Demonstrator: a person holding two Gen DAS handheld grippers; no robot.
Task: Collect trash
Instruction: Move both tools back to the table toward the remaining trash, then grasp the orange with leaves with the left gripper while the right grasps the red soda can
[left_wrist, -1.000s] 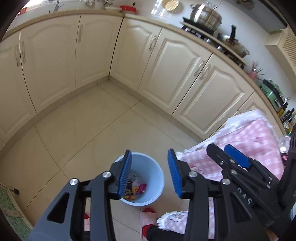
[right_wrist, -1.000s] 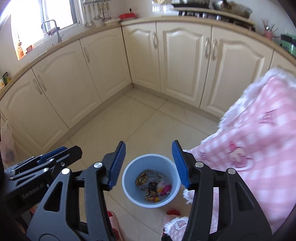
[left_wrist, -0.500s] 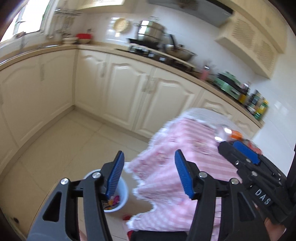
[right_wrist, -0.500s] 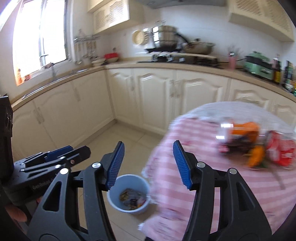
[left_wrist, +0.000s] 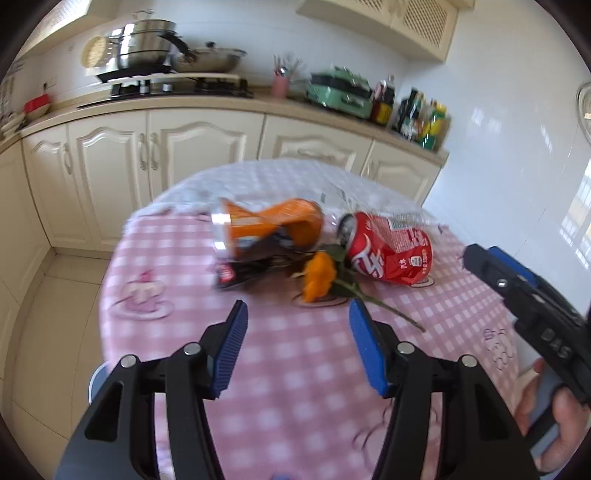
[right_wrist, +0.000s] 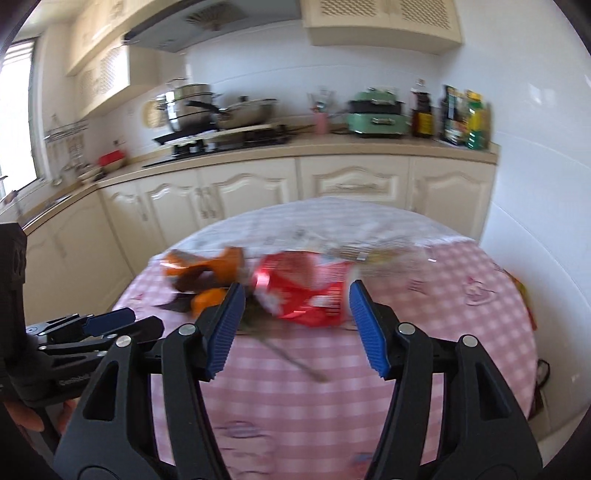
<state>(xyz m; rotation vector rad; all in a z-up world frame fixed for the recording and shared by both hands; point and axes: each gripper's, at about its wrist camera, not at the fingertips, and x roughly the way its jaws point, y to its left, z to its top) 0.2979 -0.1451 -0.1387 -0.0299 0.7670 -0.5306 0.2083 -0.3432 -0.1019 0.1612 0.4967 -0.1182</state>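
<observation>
Both grippers hang above the bench's pink checked cloth (left_wrist: 295, 369), fingers spread wide and holding nothing. The left gripper (left_wrist: 295, 345) faces an orange flower (left_wrist: 318, 275) just beyond its tips. The right gripper (right_wrist: 295, 325) points at a crushed red can (right_wrist: 306, 291) lying on its side. Left of that can lies a crushed orange can (left_wrist: 266, 229) over a dark wrapper (left_wrist: 240, 271). Farther off, pots (left_wrist: 147, 44) sit on the stove.

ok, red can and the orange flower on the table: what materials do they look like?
Red can: thin printed metal, probably aluminium, glossy; crushed and creased, with a bare silver rim.
Orange flower: soft matte petals on a thin green stem; real or fabric, cannot tell through the blur.
</observation>
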